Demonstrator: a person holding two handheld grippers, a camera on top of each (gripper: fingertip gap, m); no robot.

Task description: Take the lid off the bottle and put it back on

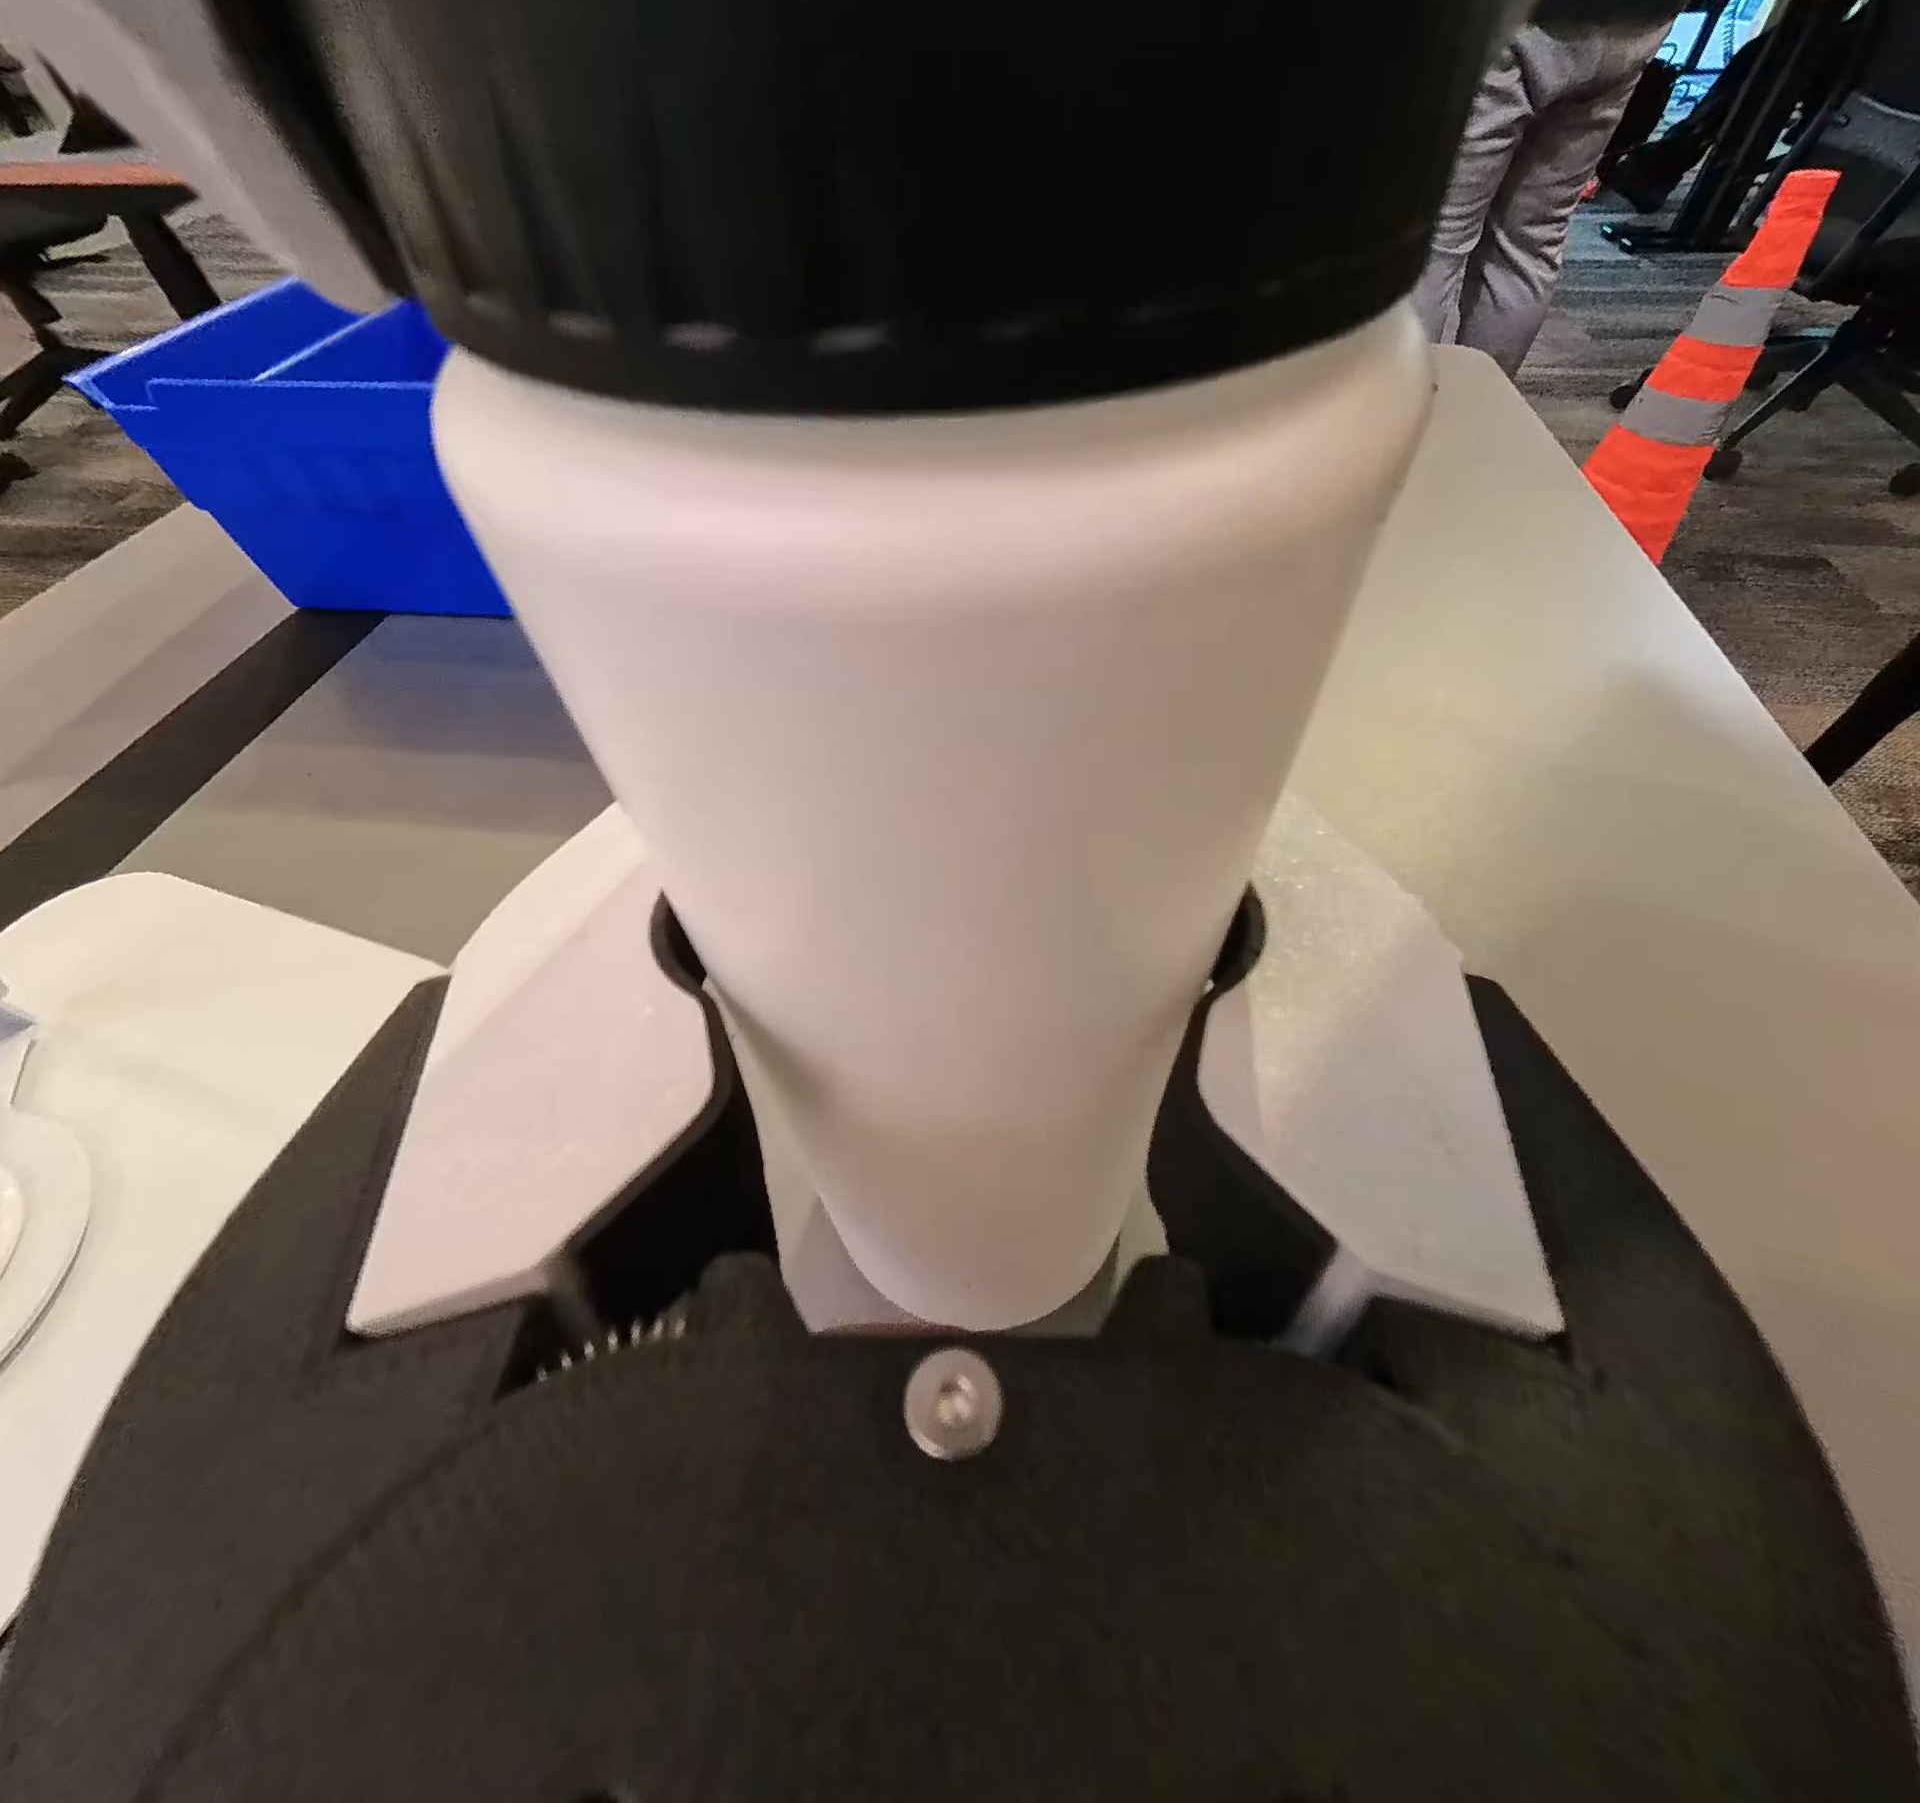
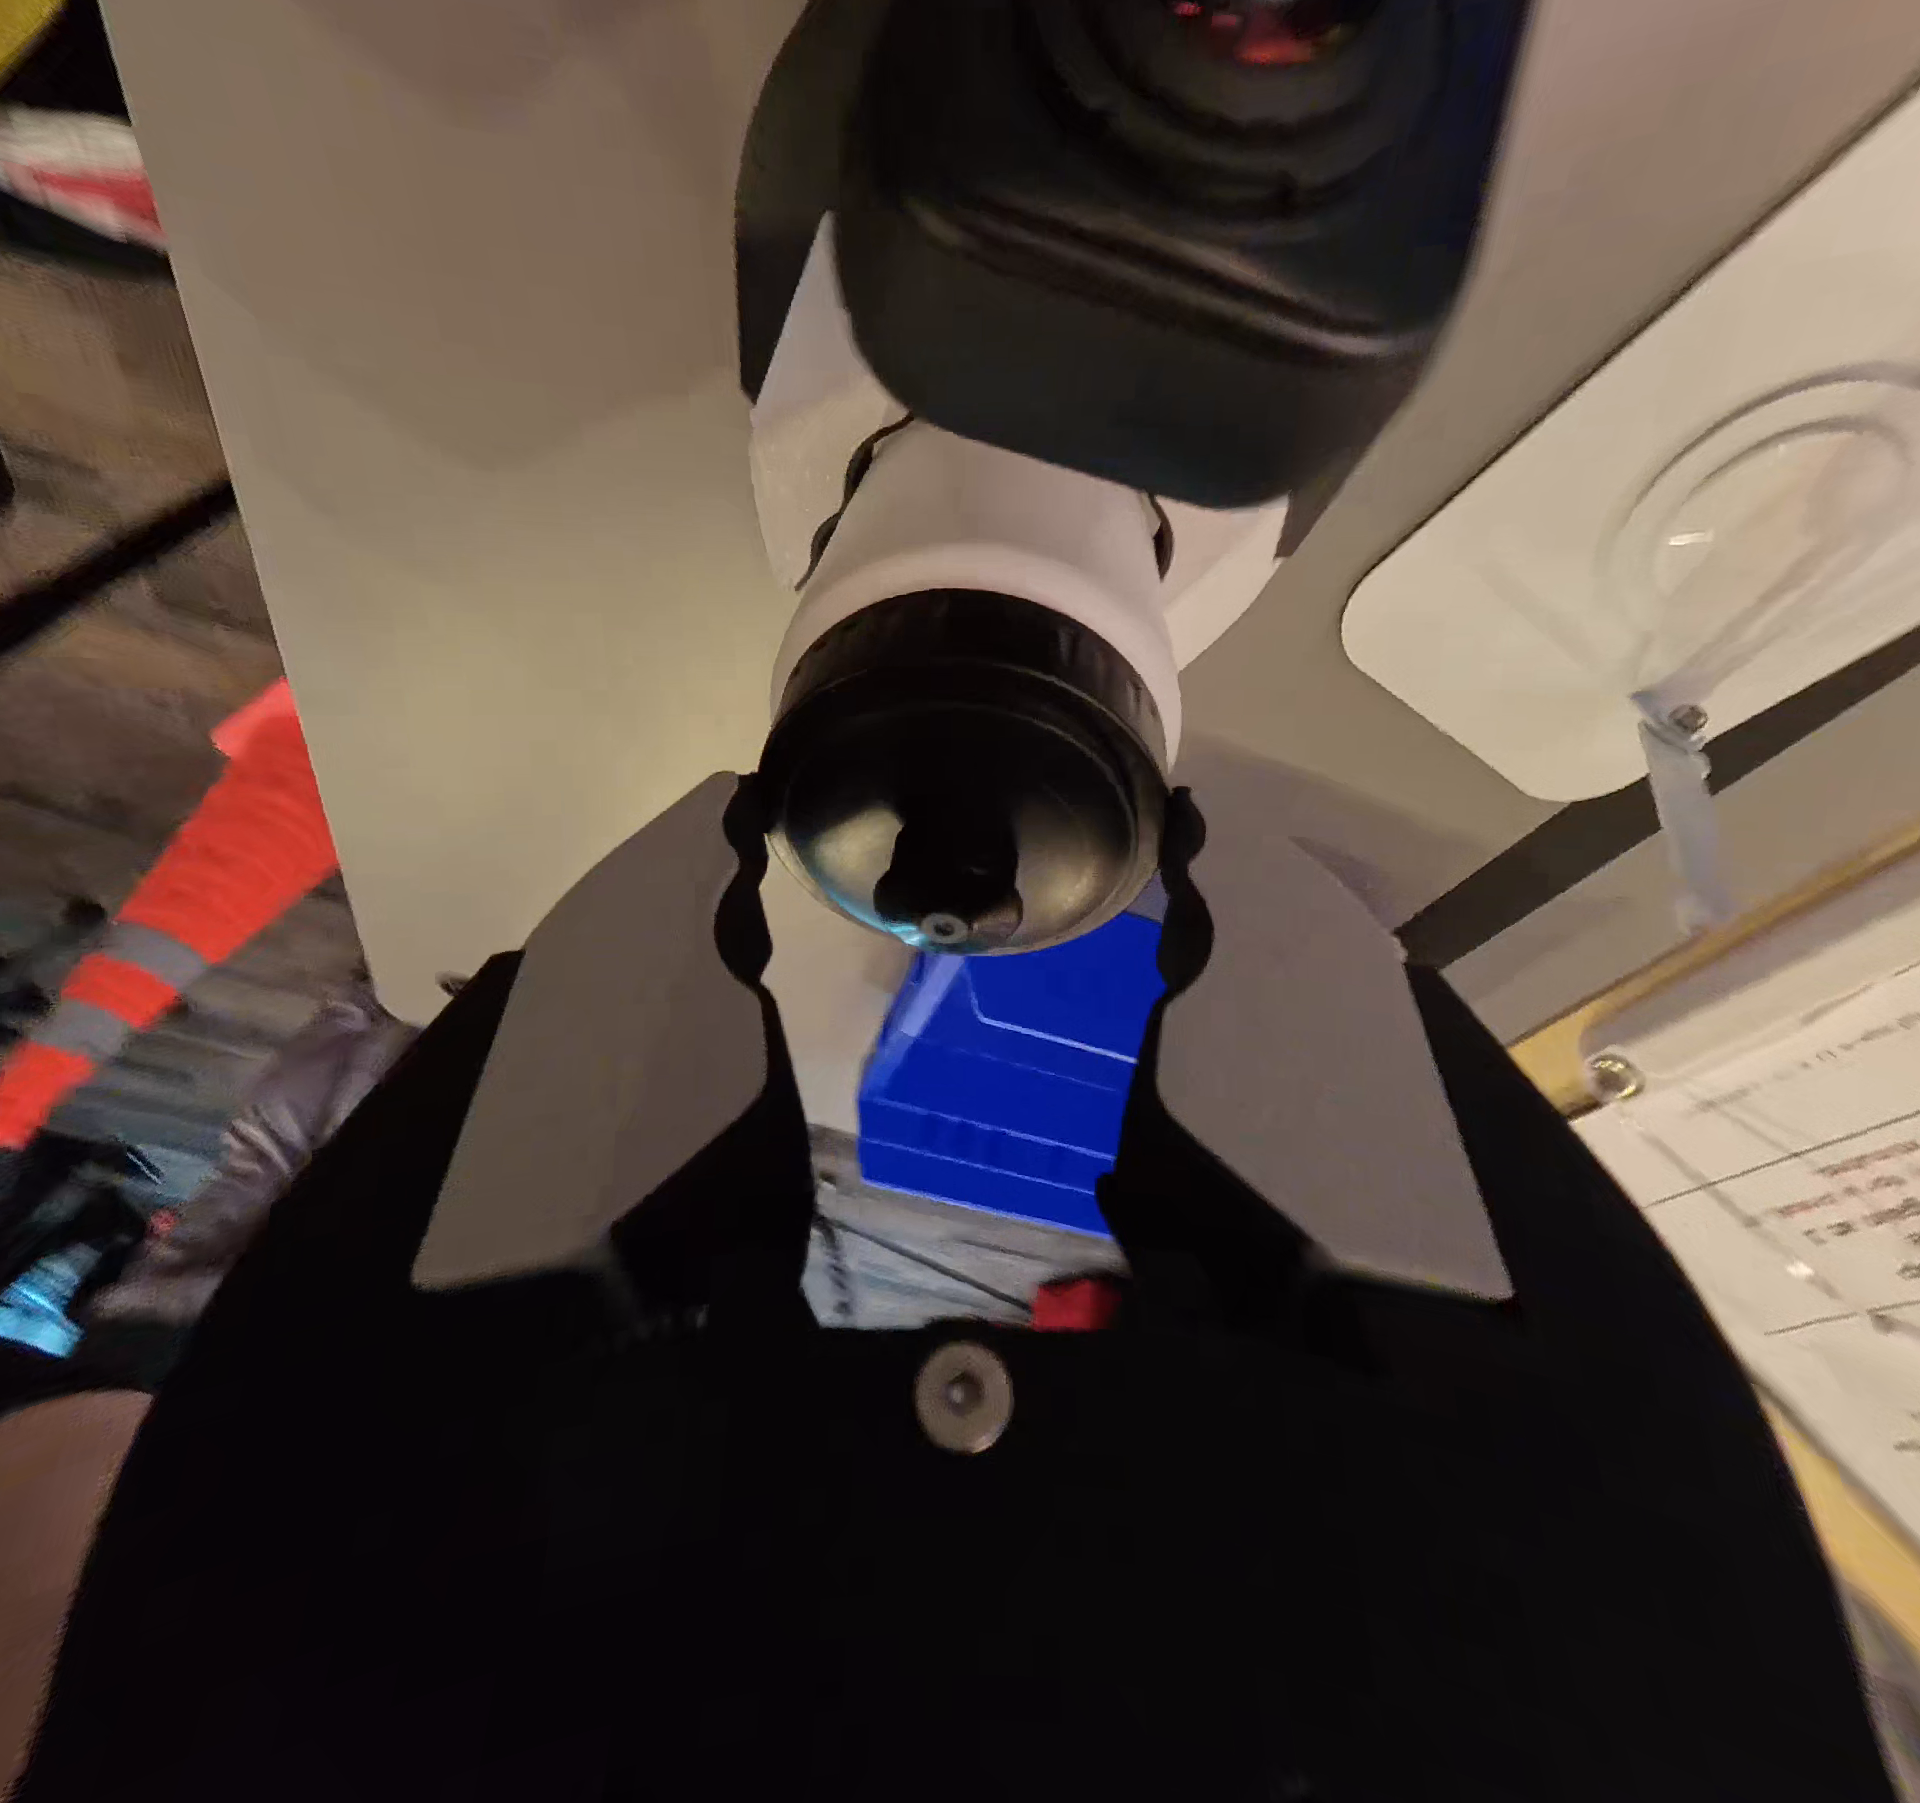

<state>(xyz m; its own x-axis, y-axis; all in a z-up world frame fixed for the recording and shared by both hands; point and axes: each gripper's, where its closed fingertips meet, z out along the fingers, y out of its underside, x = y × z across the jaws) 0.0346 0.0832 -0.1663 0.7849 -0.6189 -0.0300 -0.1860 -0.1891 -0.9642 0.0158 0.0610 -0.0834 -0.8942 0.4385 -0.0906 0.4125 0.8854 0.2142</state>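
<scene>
The bottle (image 1: pixel 935 714) sits clamped in the left gripper (image 1: pixel 956 932), its long axis pointing at the right gripper (image 2: pixel 961 860). That one straddles the black lid (image 2: pixel 961 797); whether it grips is unclear

Left tool (image 1: pixel 956 943): black 3D-printed body with layer lines showing, wide rounded base, one silver socket-head screw sitting centre near the camera. Two pale grey finger plates (image 1: pixel 561 1078) are flaring outward, each edged on the inner side with wavy black rubber pads. A coiled spring is peeking out left of the screw.

Right tool (image 2: pixel 961 880): same build, showing darker in its own view, same centre screw, grey plates with scalloped black pads (image 2: pixel 743 906). In the right wrist view the left tool's black camera housing is showing far, round fisheye lens with red glints.
</scene>
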